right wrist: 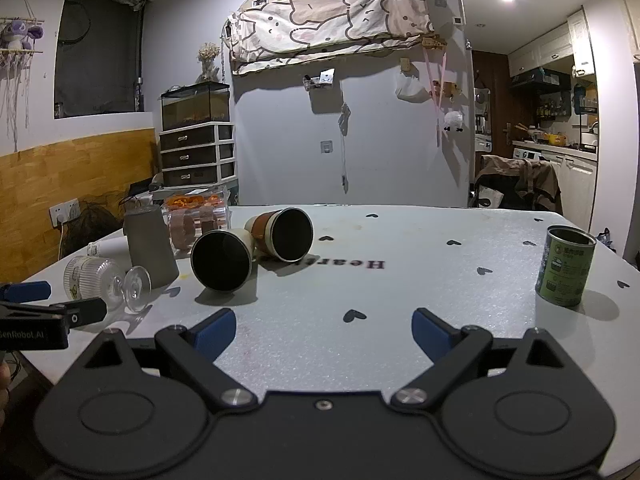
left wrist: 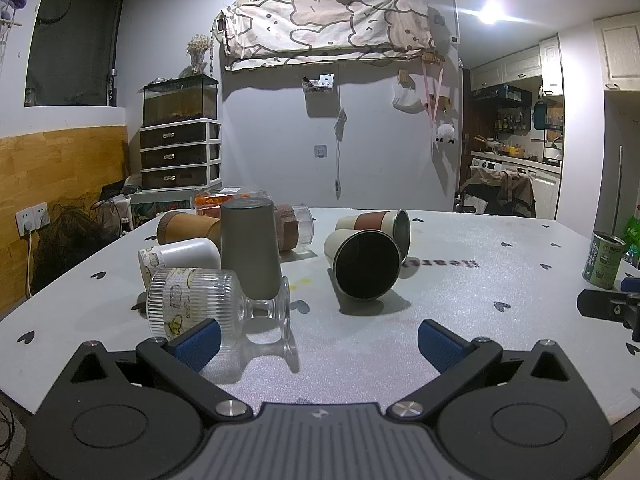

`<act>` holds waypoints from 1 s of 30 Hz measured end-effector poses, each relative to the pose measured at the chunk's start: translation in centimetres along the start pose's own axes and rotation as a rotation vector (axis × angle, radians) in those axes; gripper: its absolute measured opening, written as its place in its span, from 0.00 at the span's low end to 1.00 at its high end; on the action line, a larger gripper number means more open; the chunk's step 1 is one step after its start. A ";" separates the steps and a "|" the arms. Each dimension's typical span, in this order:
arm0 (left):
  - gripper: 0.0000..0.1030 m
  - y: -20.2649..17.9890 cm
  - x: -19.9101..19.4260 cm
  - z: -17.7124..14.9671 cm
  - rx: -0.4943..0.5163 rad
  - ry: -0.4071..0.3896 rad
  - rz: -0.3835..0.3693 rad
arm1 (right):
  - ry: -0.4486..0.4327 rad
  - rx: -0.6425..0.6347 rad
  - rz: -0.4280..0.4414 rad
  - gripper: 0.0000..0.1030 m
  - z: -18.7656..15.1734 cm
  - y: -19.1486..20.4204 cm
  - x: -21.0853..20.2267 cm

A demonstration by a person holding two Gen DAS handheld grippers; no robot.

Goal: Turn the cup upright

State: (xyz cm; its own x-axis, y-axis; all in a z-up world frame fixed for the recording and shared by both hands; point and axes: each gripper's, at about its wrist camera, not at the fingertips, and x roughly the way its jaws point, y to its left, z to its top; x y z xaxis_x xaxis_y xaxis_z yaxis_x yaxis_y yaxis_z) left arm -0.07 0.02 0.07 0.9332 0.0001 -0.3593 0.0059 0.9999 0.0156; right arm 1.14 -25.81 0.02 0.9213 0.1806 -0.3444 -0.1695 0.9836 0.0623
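Observation:
Several cups lie tipped on the white table [left wrist: 460, 300]. A grey cup [left wrist: 250, 248] stands upside down; it also shows in the right wrist view [right wrist: 150, 248]. A ribbed clear goblet [left wrist: 192, 304] lies on its side by my left gripper's left finger. A cream cup with dark inside [left wrist: 366, 264] lies mouth toward me, with a brown-banded cup [left wrist: 380, 224] behind it. My left gripper [left wrist: 318, 344] is open and empty, just short of the goblet. My right gripper [right wrist: 322, 330] is open and empty, well short of the cream cup [right wrist: 222, 260].
A white cup [left wrist: 180, 256], a tan cup [left wrist: 188, 230] and a clear jar [left wrist: 296, 226] lie on the left behind the grey cup. A green tin [right wrist: 566, 266] stands upright at the right. A plastic box of orange food [right wrist: 196, 206] sits at the back left.

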 end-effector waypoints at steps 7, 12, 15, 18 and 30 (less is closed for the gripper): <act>1.00 0.0 0.1 0.0 0.002 0.001 0.001 | 0.001 0.001 0.001 0.93 -0.1 0.2 0.1; 1.00 0.0 0.0 0.0 0.002 0.000 0.001 | 0.003 0.002 0.002 0.93 -0.1 0.1 0.1; 1.00 0.0 0.1 0.0 0.002 0.002 0.000 | 0.003 0.002 0.001 0.93 -0.1 0.1 0.2; 1.00 -0.1 0.1 0.0 0.002 0.002 0.000 | 0.003 0.002 -0.001 0.93 -0.1 0.2 0.1; 1.00 0.0 0.0 0.0 0.003 0.002 0.000 | 0.005 0.003 0.001 0.93 0.0 0.2 0.1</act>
State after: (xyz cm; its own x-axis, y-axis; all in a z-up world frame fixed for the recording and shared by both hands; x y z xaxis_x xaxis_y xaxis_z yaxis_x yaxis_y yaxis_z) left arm -0.05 -0.01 0.05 0.9326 0.0002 -0.3610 0.0067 0.9998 0.0180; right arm 1.17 -25.63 -0.03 0.9195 0.1818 -0.3487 -0.1696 0.9833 0.0655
